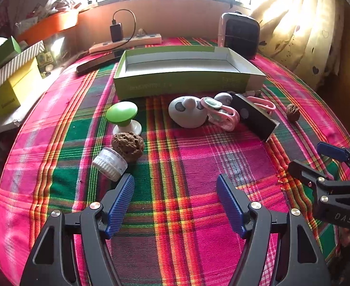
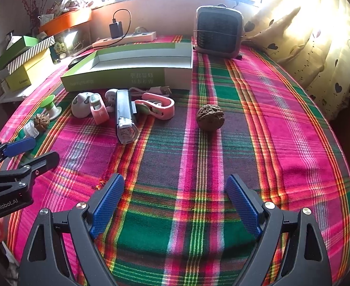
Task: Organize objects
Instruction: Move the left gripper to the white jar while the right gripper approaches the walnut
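An open green box [image 1: 189, 81] [image 2: 127, 76] stands at the back of the plaid cloth. In front of it lie a green-topped spool [image 1: 123, 116], a brown walnut [image 1: 128, 145], a white ribbed cap [image 1: 109, 163], a grey panda toy [image 1: 188, 112], a pink clip [image 1: 222, 116], a black rectangular device [image 1: 253, 119] [image 2: 125, 116] and a second walnut [image 1: 293, 112] [image 2: 210, 117]. My left gripper [image 1: 175, 188] is open and empty, just right of the cap. My right gripper [image 2: 175, 190] is open and empty, short of the second walnut.
A small black heater [image 2: 218, 31] and a power strip with a charger [image 1: 127, 40] stand at the back. Stacked boxes [image 1: 10, 78] sit beyond the left edge. A curtain [image 2: 318, 47] hangs on the right. Each gripper shows in the other's view.
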The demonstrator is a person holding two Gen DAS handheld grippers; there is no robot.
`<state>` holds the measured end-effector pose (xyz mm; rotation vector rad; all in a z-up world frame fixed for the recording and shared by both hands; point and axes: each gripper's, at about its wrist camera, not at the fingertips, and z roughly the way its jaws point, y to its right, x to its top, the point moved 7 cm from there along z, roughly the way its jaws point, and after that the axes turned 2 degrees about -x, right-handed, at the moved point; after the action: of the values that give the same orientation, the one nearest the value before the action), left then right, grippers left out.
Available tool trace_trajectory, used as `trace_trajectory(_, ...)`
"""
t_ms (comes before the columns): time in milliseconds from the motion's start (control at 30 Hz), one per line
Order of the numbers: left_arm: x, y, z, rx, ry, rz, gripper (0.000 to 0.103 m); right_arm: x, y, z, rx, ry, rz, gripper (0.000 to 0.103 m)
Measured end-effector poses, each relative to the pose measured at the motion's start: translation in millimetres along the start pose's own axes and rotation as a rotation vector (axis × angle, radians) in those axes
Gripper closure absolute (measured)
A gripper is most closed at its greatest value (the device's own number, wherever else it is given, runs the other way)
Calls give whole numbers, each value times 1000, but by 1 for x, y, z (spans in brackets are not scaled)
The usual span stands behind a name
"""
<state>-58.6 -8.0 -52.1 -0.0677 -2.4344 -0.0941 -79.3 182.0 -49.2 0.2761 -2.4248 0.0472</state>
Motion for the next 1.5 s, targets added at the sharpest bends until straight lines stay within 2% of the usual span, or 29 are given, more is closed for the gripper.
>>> trace_trajectory(233, -5, -30, -7, 33, -12, -63, 32, 12, 10, 3, -48, 7, -59, 22)
trace_trajectory(333, -2, -40, -7, 21, -8, -91, 32, 20, 12, 9, -61, 3, -74, 24)
trace_trajectory(400, 0, -46, -6, 16, -10, -106, 32, 24, 16, 12, -53, -3, -63, 29)
trace_trajectory(533, 3, -56, -3, -13, -21, -145, 32, 32, 23, 10, -65, 20, -54, 29)
trace_trajectory(833, 14, -61, 7, 8, -34, -78, 32, 49, 32, 19, -48, 6, -34, 29)
trace_trajectory(1033, 15, -60, 8, 17, -36, -35, 35, 48, 35, 31, -27, -26, -11, 30)
trace_trajectory(1167, 16, -63, 9, 21, -30, -29, 39, 47, 34, 35, -17, -39, -9, 35)
trace_trajectory(1300, 18, -63, 10, 25, -24, -26, 43, 48, 33, 35, -5, -34, -17, 45)
trace_trajectory(1500, 20, -63, 9, 26, -17, -26, 55, 50, 28, 35, 15, -29, -23, 59)
